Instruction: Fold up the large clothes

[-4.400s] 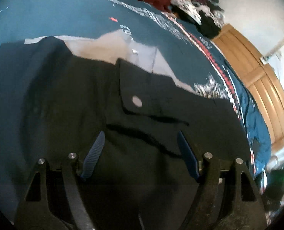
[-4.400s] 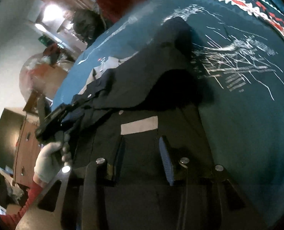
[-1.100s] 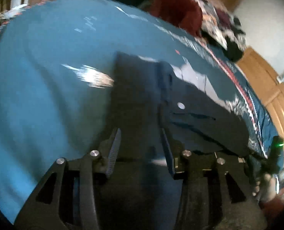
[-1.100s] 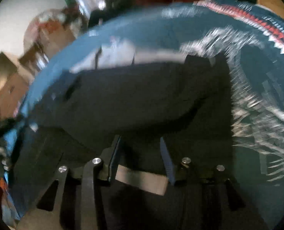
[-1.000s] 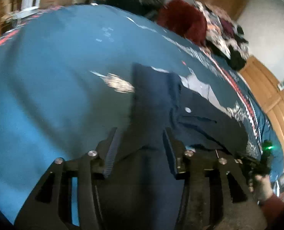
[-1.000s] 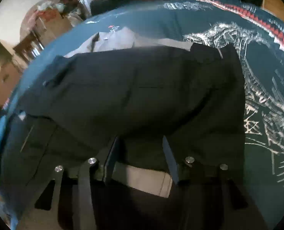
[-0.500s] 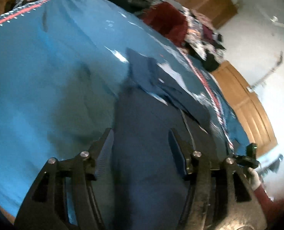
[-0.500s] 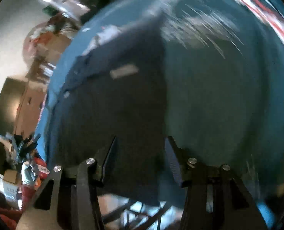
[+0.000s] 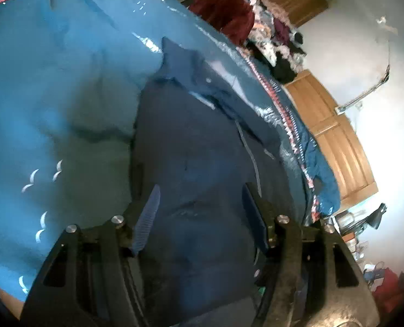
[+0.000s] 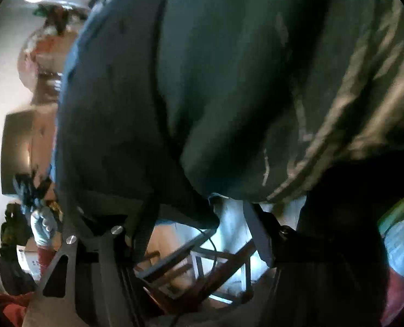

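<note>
Navy garment [image 9: 196, 147] lies lengthwise on the blue bedspread [image 9: 52, 87], its near end draped over the bed's edge toward us, which we judge leaves a free hem for the next fold. We find the left gripper [image 9: 199, 212] over that near end, jaws spread wide, cloth lying between them ungripped. In the right wrist view the garment [image 10: 120, 109] hangs over the bed edge; the right gripper [image 10: 196, 234] sits below it, jaws apart, apparently empty. A gloved hand [image 10: 42, 224] shows beyond. Clothes pile [image 9: 270, 35] awaits at the far end.
</note>
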### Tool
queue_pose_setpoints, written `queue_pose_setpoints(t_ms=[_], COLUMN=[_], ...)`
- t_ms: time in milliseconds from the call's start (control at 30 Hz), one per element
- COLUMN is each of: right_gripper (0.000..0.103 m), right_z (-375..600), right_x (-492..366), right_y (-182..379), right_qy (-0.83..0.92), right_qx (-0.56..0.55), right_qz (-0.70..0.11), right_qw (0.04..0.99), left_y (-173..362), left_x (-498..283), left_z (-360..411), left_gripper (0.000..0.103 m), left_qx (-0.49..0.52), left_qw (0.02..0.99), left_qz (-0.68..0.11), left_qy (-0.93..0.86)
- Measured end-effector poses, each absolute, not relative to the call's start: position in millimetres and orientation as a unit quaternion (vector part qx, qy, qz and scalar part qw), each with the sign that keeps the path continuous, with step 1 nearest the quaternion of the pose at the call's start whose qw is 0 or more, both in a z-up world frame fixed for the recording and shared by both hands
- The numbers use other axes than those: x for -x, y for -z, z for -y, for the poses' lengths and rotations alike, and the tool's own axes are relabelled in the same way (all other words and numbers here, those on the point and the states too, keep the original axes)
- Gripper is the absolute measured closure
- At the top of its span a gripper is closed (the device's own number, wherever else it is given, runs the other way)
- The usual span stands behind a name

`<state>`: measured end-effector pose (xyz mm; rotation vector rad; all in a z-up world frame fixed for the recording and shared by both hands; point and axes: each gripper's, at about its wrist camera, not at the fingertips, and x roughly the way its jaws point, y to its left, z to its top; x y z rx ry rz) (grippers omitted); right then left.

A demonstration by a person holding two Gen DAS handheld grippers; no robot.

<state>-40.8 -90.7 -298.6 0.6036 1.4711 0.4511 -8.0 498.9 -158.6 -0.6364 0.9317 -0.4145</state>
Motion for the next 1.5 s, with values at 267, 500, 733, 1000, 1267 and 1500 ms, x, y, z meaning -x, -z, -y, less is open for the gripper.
queue_pose_setpoints(t_ms=[267,500,733,1000,1267,1500], right_gripper=[0.027,0.044,0.049,0.046,0.045,0.036], right_z=[72.1,57.8,75.6,89.2,60.9,69.8], right_x=[35.3,42.6,47.4,42.6,43.0,42.7], right_y=[318.4,305.3,283.5,301.6,297.8,292.6], right_qy=[-0.236,-0.281,-0.295,-0.257,-0.263,-0.212], right_qx=[-0.278,-0.283,-0.327,-0.364,-0.321,-0.297], right_qz=[-0.653,-0.632,-0.604,-0.611,-0.625,-0.613], right_qw=[0.664,0.665,0.664,0.654,0.662,0.701], left_y=[176.1,181.2,189.4,193.7,194.1,192.8], left_x=[43.4,53.0,49.6,48.4,55.7,57.5], left_z=[-524.9,-519.4,-514.6,-496.1,-502.1,-509.6], left_gripper=[0.037,0.036,0.038,0.038,0.041,0.041], left_qx=[0.3,0.285,0.263,0.255,0.26,0.271], left_qw=[0.806,0.795,0.794,0.78,0.779,0.784], left_qz=[-0.472,-0.486,-0.5,-0.5,-0.497,-0.487], left_qy=[0.194,0.224,0.227,0.278,0.279,0.273])
